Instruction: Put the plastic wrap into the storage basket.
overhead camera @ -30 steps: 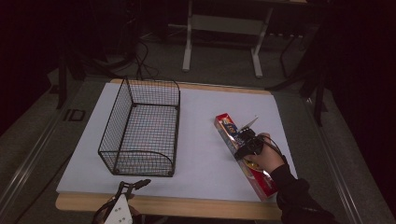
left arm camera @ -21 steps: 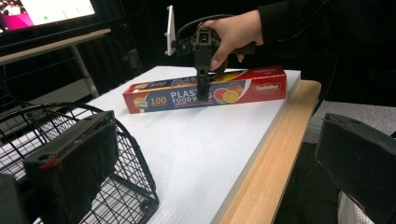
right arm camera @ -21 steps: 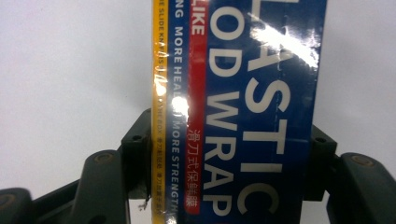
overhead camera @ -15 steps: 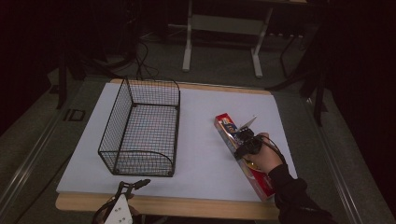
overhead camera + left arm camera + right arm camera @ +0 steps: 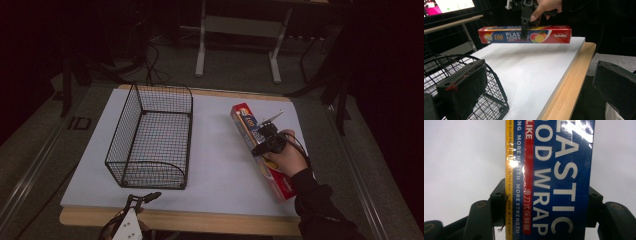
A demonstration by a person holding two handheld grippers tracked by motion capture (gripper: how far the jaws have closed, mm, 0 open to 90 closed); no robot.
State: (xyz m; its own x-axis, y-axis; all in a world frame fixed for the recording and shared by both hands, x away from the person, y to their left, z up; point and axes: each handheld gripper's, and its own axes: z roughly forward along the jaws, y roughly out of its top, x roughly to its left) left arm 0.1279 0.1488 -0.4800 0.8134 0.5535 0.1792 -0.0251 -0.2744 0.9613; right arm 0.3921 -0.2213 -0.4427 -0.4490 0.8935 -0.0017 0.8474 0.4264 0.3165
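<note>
The right hand-held gripper (image 5: 266,137) had its jaws clamped across the width of the long red-and-blue cardboard box of plastic food wrap (image 5: 252,134), gripping it near the middle. In the left gripper view the box (image 5: 549,35) hung level, clear of the white sheet covering the worktop (image 5: 529,72), a soft shadow beneath it. Its long axis ran from the far middle of the worktop back toward the person's right forearm, slanting across the right half. The black wire basket (image 5: 150,137) stood well apart to the left, open at the top, its own long side running nearly front to back, so I judged the box would want a slight turn to drop in lengthwise. Bare white sheet lay between the two, nothing to snag. The left hand-held gripper (image 5: 142,199) waited at the near wooden edge just in front of the basket, jaws spread wide and empty, nearer the basket but idle.
</note>
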